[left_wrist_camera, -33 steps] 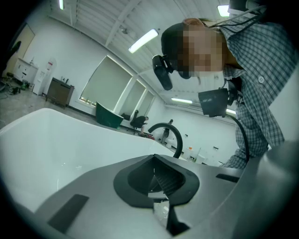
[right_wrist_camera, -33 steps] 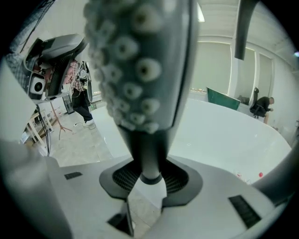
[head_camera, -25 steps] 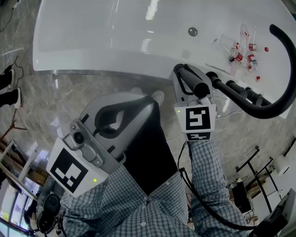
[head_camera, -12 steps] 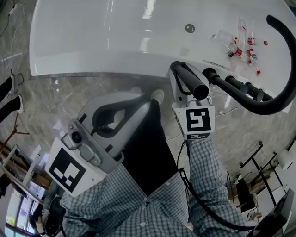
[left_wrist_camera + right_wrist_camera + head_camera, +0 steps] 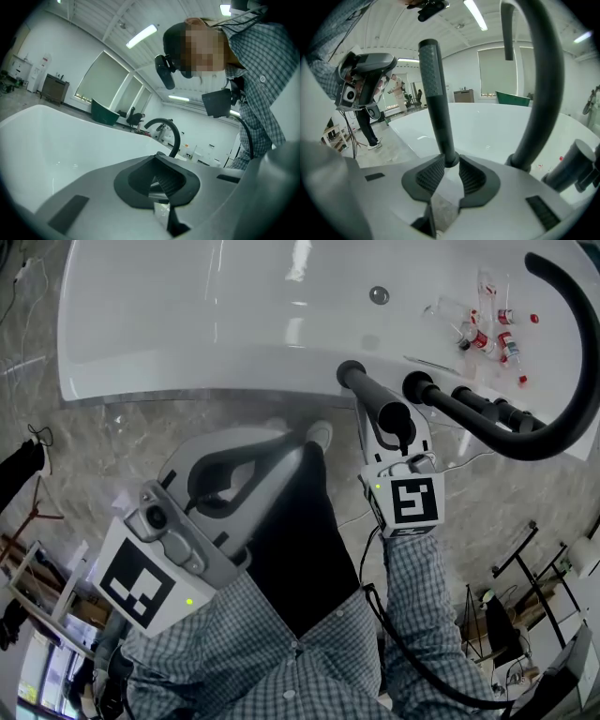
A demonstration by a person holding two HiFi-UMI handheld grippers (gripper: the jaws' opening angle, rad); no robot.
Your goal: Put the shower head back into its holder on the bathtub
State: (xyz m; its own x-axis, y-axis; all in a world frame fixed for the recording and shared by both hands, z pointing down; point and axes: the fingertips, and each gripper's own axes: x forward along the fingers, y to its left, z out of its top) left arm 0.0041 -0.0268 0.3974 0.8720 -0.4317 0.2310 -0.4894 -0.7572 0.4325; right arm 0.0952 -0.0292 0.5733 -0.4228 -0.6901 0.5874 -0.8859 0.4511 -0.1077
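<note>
Since the earlier frame the right gripper (image 5: pixel 450 163) has been drawn back toward 5 o'clock in the head view and rolled. Its jaws have just been closing and are now clamped on the foot of the black shower head (image 5: pixel 434 93). The shower head is slanted toward 11 o'clock, its tip at the bathtub (image 5: pixel 187 334) rim, the curved spout (image 5: pixel 562 418) at 3 o'clock. The left gripper (image 5: pixel 156 161) is kept pinched together, empty.

Left gripper (image 5: pixel 158 176) and right gripper (image 5: pixel 451 161) are grey shells with black ribbed pads (image 5: pixel 428 175); each bears a white cube (image 5: pixel 410 502) with black square markers and a green light (image 5: pixel 378 487). Checked sleeves (image 5: pixel 422 587), black cable (image 5: pixel 373 601)
</note>
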